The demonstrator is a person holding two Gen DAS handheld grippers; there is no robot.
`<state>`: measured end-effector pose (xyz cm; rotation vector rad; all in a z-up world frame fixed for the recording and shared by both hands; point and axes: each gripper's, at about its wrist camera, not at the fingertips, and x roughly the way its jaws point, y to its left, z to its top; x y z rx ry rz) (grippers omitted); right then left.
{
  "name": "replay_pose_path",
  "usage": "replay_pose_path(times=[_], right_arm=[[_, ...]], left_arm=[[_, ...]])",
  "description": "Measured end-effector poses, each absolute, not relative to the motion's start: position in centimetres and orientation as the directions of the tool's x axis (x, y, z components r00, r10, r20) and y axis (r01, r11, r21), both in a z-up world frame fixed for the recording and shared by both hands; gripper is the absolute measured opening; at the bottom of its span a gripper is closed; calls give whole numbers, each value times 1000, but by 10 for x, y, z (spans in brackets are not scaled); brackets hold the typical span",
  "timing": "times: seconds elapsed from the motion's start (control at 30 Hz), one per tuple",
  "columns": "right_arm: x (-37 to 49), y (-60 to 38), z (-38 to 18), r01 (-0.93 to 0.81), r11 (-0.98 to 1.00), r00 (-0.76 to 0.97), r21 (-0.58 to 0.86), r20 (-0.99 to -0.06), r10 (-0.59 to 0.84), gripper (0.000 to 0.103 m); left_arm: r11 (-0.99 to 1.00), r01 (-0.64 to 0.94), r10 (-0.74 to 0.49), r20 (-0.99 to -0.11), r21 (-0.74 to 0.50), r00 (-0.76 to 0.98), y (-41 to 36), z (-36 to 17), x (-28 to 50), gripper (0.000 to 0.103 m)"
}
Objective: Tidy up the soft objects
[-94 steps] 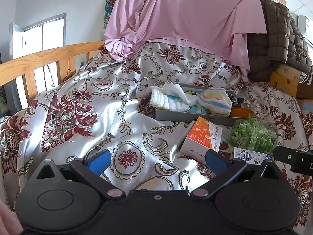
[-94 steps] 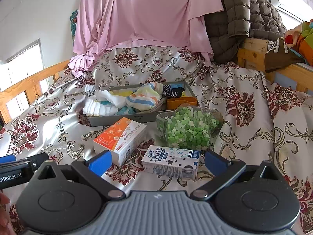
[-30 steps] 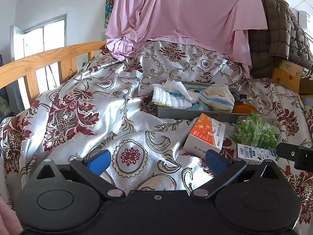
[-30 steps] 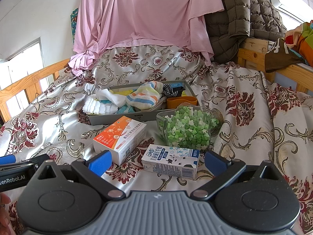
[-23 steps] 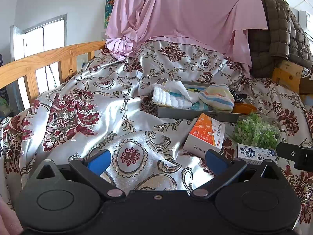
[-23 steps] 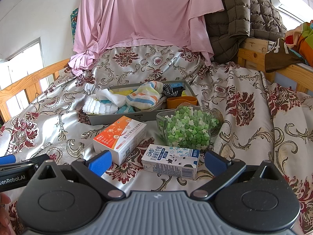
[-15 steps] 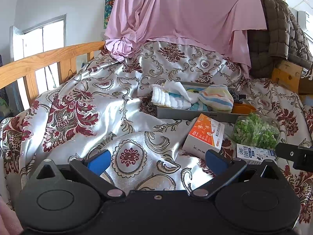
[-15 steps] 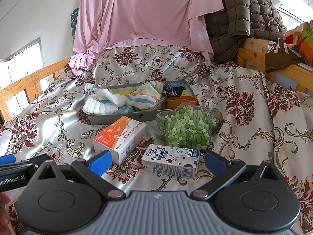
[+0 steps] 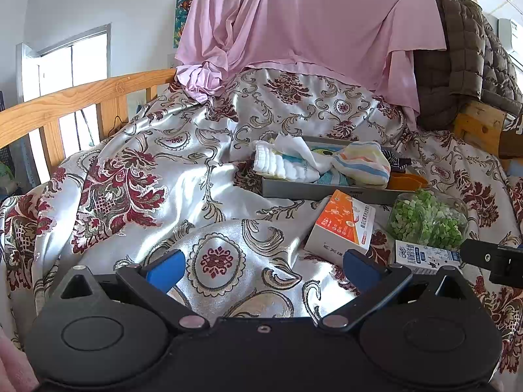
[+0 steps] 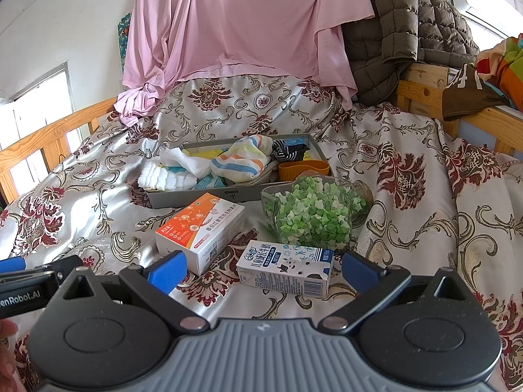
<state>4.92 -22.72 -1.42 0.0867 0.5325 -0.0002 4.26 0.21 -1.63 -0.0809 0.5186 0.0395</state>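
A grey tray lies on the patterned bedspread, holding soft cloths: a white folded cloth, a striped towel, a dark striped sock and an orange cup. My right gripper is open, low over the bed, with a milk carton lying just ahead between its fingers. My left gripper is open over bare bedspread, well short of the tray. Neither gripper holds anything.
An orange-and-white box and a clear jar of green bits lie in front of the tray. A wooden bed rail runs along the left. A pink sheet and a brown quilted jacket hang behind.
Almost nothing differs. The left wrist view drifts very slightly; both grippers stay open and every object keeps its place.
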Motion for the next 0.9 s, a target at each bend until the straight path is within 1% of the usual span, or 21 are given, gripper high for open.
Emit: replay_pose_path(times=[0.33, 0.5, 0.9], right_arm=[[49, -227, -14, 23, 996, 861, 83, -507, 23, 103], [49, -228, -14, 23, 996, 862, 82, -507, 22, 103], [49, -228, -14, 23, 996, 862, 82, -507, 22, 103]], left_arm=[[995, -62, 20, -463, -74, 886, 5, -10, 36, 102], [994, -60, 9, -482, -90, 876, 7, -11, 38, 102], [995, -59, 12, -490, -80, 872, 4, -13, 38, 102]])
